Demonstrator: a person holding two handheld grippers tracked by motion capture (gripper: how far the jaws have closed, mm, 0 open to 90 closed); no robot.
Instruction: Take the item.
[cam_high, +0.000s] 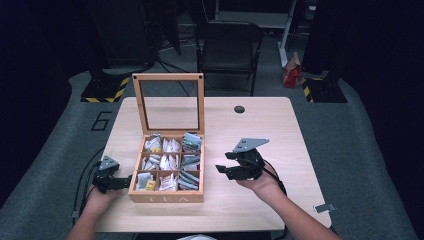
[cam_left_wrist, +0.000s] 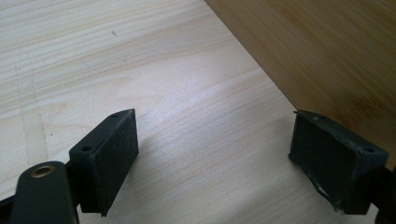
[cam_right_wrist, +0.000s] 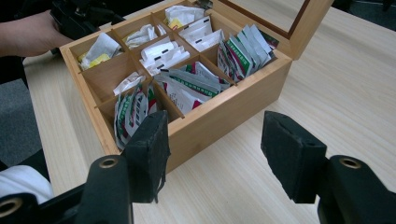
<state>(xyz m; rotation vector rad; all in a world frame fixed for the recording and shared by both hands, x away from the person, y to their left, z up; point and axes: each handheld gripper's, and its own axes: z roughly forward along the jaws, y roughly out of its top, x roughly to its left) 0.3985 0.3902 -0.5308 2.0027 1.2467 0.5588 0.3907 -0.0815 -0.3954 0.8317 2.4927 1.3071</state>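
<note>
A wooden tea box (cam_high: 166, 196) stands on the table with its glass lid (cam_high: 169, 104) raised. Its compartments hold several tea bags (cam_right_wrist: 189, 86). My left gripper (cam_high: 125, 182) rests low at the box's left wall (cam_left_wrist: 327, 56), jaws open with only bare tabletop between them (cam_left_wrist: 212, 154). A little right of the box, my right gripper (cam_high: 223, 167) hangs above the table and points at it, open and empty (cam_right_wrist: 215, 149). In the right gripper view the box's near wall (cam_right_wrist: 219, 119) lies just past the jaws, and the other hand holds its gripper (cam_right_wrist: 77, 18) at the far corner.
The light wooden table (cam_high: 260, 130) has a dark round hole (cam_high: 239, 109) at the back. A black folding chair (cam_high: 228, 50) stands behind the table, and a red bag (cam_high: 292, 72) sits on the floor. Cables trail off the table's left edge (cam_high: 82, 180).
</note>
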